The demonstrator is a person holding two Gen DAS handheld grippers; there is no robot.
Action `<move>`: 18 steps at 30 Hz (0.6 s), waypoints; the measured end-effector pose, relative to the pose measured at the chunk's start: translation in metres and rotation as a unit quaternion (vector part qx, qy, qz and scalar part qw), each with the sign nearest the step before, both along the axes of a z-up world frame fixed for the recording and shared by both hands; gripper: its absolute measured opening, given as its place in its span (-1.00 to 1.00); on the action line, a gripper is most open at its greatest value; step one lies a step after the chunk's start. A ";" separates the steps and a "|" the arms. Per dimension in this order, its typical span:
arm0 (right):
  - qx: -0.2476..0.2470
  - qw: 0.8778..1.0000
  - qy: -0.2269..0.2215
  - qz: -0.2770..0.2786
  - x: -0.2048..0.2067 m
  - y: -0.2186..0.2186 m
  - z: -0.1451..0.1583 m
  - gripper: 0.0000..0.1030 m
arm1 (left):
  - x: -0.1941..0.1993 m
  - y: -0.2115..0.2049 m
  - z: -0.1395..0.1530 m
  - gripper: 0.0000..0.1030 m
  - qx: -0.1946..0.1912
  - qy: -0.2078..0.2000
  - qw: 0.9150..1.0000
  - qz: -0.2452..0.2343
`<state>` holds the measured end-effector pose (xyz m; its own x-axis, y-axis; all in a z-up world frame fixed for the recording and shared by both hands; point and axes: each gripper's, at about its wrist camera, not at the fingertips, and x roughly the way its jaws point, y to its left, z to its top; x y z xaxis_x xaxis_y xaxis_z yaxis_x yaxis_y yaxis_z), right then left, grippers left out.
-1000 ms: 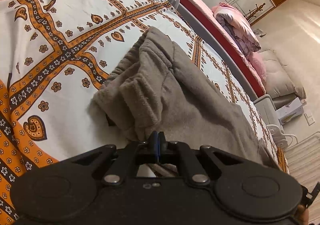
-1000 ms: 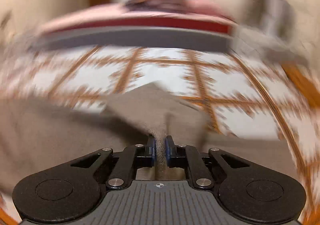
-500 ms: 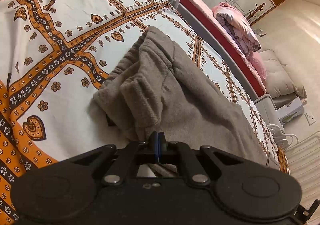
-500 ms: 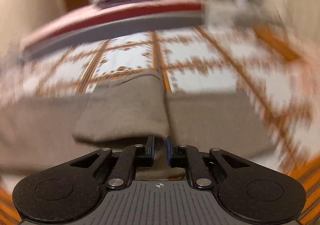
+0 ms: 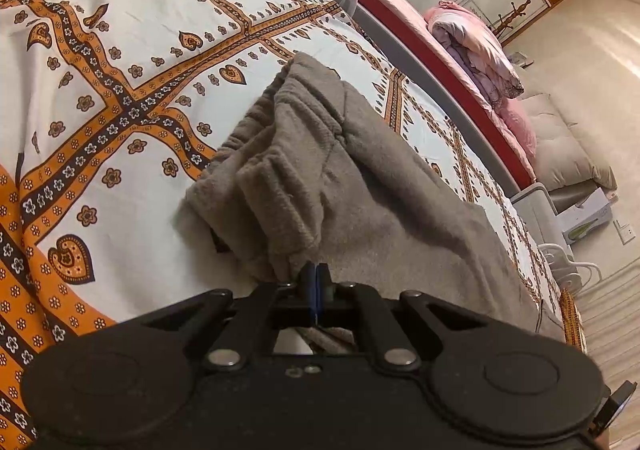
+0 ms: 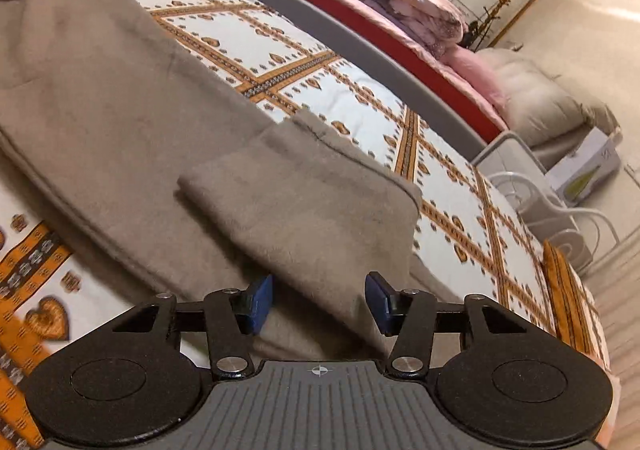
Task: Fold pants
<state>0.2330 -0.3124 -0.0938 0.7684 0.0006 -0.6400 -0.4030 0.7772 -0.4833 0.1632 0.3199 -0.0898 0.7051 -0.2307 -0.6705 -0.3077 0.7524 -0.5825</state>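
— On the patterned bedspread (image 5: 120,61) lie the grey pants (image 5: 360,185), soft, limp fleece.

— Left gripper (image 5: 316,282) is pinched on the waistband; right gripper (image 6: 319,296) is opening, pads off the folded leg. Grip hems, I'd say.

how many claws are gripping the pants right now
1. The left claw is shut on the pants near the waistband; the right claw is opening, its pads clear of the leg end.

Right gripper (image 6: 318,300): jaws, formerly pinched on the pants (image 6: 304,217) hem, now opening; fabric lies loose between its blue pads; folded leg flat ahead.
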 end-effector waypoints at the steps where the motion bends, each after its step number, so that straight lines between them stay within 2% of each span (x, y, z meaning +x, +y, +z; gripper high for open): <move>1: 0.005 1.000 -0.002 0.001 0.003 -0.001 0.000 -0.60 | 0.000 0.001 0.000 -1.00 -0.002 0.000 1.000 0.000; 2: 0.019 1.000 0.002 -0.012 0.007 -0.007 0.005 -0.91 | 0.000 0.001 -0.001 -1.00 -0.004 0.000 1.000 0.001; 4: 0.116 0.992 -0.011 -0.056 0.011 -0.027 0.028 -0.91 | -0.001 0.002 -0.002 -1.00 -0.008 0.000 1.000 0.002; 5: 0.169 0.982 -0.021 -0.083 0.012 -0.042 0.042 -0.91 | -0.001 0.003 -0.003 -1.00 -0.010 -0.001 1.000 0.003; 6: 0.229 0.967 -0.031 -0.109 0.010 -0.060 0.057 -0.91 | -0.002 0.003 -0.003 -1.00 -0.012 -0.001 1.000 0.003; 7: 0.293 0.945 -0.037 -0.138 0.009 -0.080 0.069 -0.91 | -0.002 0.004 -0.004 -1.00 -0.013 -0.001 1.000 0.003; 9: 0.401 0.891 -0.040 -0.207 0.004 -0.124 0.082 -0.91 | -0.003 0.004 -0.004 -1.00 -0.014 -0.001 1.000 0.003; 10: 0.454 0.857 -0.031 -0.241 0.001 -0.149 0.081 -0.91 | -0.003 0.004 -0.004 -1.00 -0.014 -0.001 1.000 0.003; 12: 0.514 0.797 -0.006 -0.317 -0.003 -0.189 0.066 -0.91 | -0.003 0.004 -0.003 -1.00 -0.012 0.000 1.000 0.002; 13: 0.539 0.762 0.018 -0.359 -0.003 -0.207 0.053 -0.91 | -0.003 0.003 -0.003 -1.00 -0.012 0.000 1.000 0.002; 14: 0.563 0.721 0.057 -0.400 -0.001 -0.224 0.033 -0.90 | -0.003 0.003 -0.003 -1.00 -0.011 0.000 1.000 0.001; 15: 0.575 0.693 0.092 -0.425 0.002 -0.235 0.017 -0.90 | -0.002 0.003 -0.003 -1.00 -0.011 0.000 1.000 0.001; 16: 0.587 0.668 0.101 -0.446 0.000 -0.243 0.006 -0.90 | -0.002 0.002 -0.002 -1.00 -0.010 0.001 1.000 0.001; 17: 0.596 0.662 0.094 -0.445 -0.002 -0.247 0.004 -0.90 | -0.002 0.002 -0.002 -1.00 -0.009 0.001 1.000 0.001; 18: 0.592 0.672 0.088 -0.436 0.000 -0.249 0.008 -0.90 | -0.002 0.002 -0.002 -1.00 -0.009 0.001 1.000 0.002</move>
<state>0.2326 -0.5617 -0.0862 0.7190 0.1884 -0.6690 0.4852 0.5532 0.6772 0.1614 0.3217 -0.0922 0.7042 -0.2407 -0.6680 -0.3118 0.7404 -0.5955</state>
